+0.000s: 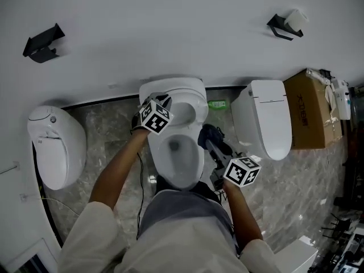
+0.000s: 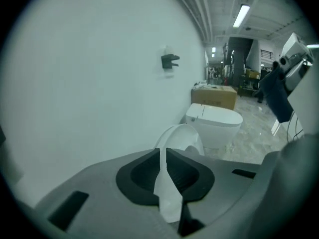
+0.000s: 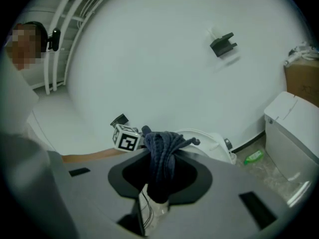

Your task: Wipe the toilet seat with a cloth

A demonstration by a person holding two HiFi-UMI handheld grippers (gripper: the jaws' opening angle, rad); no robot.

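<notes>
The white oval toilet seat seems not yet wiped. A dark blue knitted cloth is clamped in the right gripper just beside it. The thin white lid behind it is pinched by the left gripper.

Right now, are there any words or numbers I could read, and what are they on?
Cardboard box: dark print on it, too blurred to read.
Green bottle: label too small to read.
Left cube, right cube: only black-and-white squares, no words.

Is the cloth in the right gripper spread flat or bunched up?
Bunched: the dark cloth hangs wadded, clamped between the right gripper's jaws.
</notes>
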